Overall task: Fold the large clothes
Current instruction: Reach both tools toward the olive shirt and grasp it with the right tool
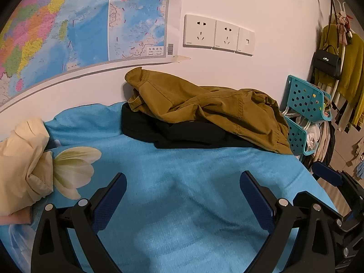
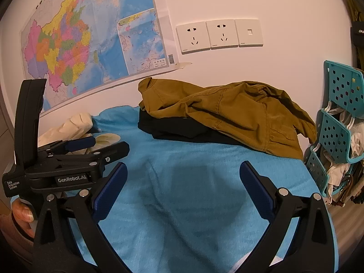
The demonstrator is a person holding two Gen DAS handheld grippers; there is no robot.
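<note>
Folding not yet begun: both grippers empty over the blue bedspread (image 1: 182, 182).

The mustard jacket (image 1: 204, 107) lies crumpled against the wall, atop a dark garment (image 1: 173, 132), its collar end toward the map (image 1: 68, 22) and its long axis running along the wall. The left gripper (image 1: 183, 195) and right gripper (image 2: 183, 182) hover short of the jacket, jaws spread wide, holding nothing. All folding remains.
</note>
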